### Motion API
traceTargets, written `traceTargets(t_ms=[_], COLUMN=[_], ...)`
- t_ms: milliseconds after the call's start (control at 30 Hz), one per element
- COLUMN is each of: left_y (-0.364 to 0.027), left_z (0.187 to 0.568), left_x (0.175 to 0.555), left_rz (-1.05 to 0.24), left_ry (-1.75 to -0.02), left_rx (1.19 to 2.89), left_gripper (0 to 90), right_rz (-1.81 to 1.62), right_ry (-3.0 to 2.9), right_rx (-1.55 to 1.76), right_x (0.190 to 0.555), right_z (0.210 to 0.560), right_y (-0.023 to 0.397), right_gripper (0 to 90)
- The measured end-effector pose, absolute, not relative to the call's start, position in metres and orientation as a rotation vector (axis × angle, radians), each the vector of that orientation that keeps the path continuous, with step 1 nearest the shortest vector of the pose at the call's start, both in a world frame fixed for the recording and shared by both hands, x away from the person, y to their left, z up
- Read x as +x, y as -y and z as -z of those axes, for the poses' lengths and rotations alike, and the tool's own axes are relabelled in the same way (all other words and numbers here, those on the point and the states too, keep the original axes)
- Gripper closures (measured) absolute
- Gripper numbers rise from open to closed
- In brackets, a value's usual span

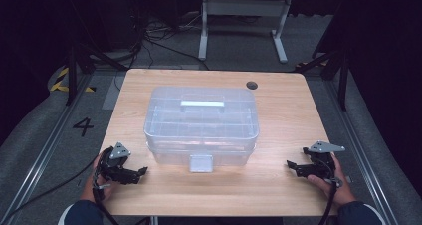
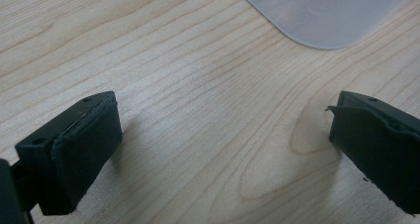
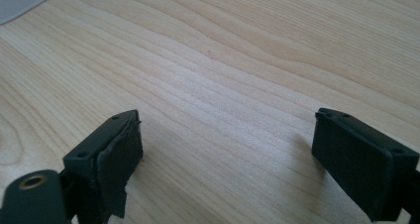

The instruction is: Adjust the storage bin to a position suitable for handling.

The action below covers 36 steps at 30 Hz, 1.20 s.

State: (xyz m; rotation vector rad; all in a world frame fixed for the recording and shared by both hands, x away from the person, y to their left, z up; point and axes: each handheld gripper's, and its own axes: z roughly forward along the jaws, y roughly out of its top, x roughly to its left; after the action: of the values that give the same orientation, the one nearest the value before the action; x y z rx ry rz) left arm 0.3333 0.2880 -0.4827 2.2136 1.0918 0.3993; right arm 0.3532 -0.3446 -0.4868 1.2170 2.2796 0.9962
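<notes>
Tabletop carries both claws, gaping, flanking box.

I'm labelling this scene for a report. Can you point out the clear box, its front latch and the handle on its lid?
Clear box point(image 1: 169, 118), high view, left part of the lid.
Front latch point(image 1: 201, 163), high view, middle of the flap.
Handle point(image 1: 202, 104), high view, middle of the bar.

pale matt wood-grain table, translucent frosted plastic box, matt black rubbery gripper pads
</notes>
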Motion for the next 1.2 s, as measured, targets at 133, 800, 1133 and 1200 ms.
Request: traceTargets(t_ms=[133, 800, 1133, 1200], left_y=[-0.288, -0.288, -0.287, -0.287], left_z=[0.483, 0.483, 0.483, 0.483], left_x=[0.333, 0.321, 0.321, 0.321], left_rz=[-0.399, -0.409, -0.407, -0.406], left_ry=[-1.091, -1.115, -1.121, -1.119], left_rx=[2.214, 2.203, 2.197, 2.198], left_gripper=[0.2, 0.5, 0.4, 0.3], right_rz=[-0.997, -0.974, -1.043, -1.070], right_ry=[-2.281, -2.311, -2.312, -2.303], right_rx=[1.217, 1.216, 1.194, 1.155], right_x=[0.353, 0.356, 0.347, 0.344], right_z=[0.487, 0.484, 0.473, 0.466], right_y=[0.345, 0.346, 0.341, 0.336], right_gripper=[12.1, 15.6, 24.9, 25.7])
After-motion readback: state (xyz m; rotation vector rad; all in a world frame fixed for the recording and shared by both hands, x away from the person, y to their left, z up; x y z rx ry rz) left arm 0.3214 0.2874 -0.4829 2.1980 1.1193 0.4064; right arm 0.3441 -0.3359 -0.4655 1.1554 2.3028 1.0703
